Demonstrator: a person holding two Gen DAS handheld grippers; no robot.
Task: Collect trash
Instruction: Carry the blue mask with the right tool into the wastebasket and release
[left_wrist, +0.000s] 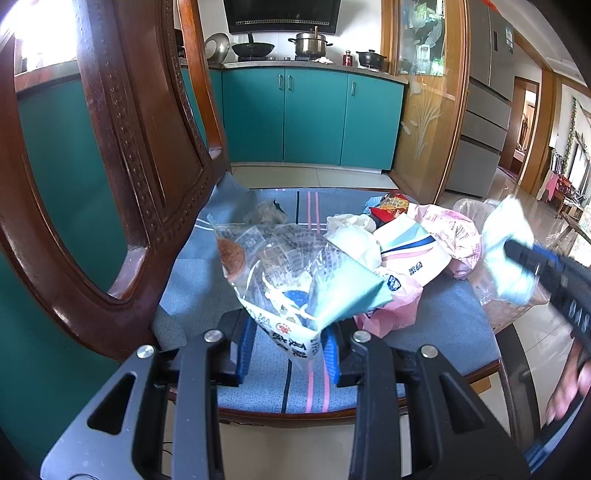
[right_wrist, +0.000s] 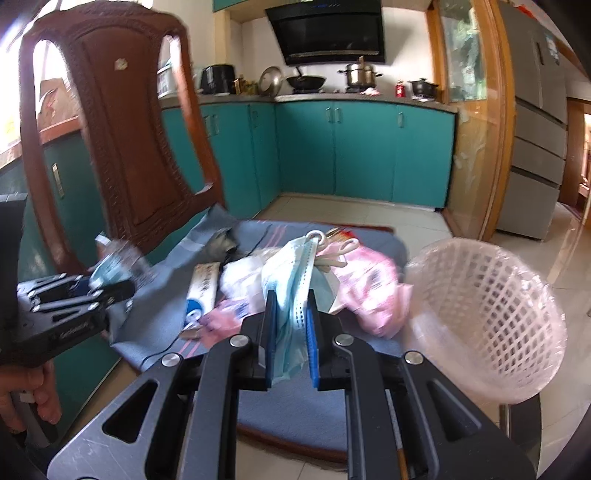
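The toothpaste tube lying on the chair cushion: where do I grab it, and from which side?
Probably grip the toothpaste tube mid-body, across its narrow width, coming down from above. It lies flat on the cushion, long axis running away from the camera, cap end nearest and resting on a pink wrapper. Both the right gripper and left gripper are already shut on trash.

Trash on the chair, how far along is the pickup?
Done: nothing visible inside the basket from this angle. In hand: the right gripper is shut on a blue mask; the left gripper is shut on a clear wrapper. Left: pink bags, a tube and other wrappers on the cushion.
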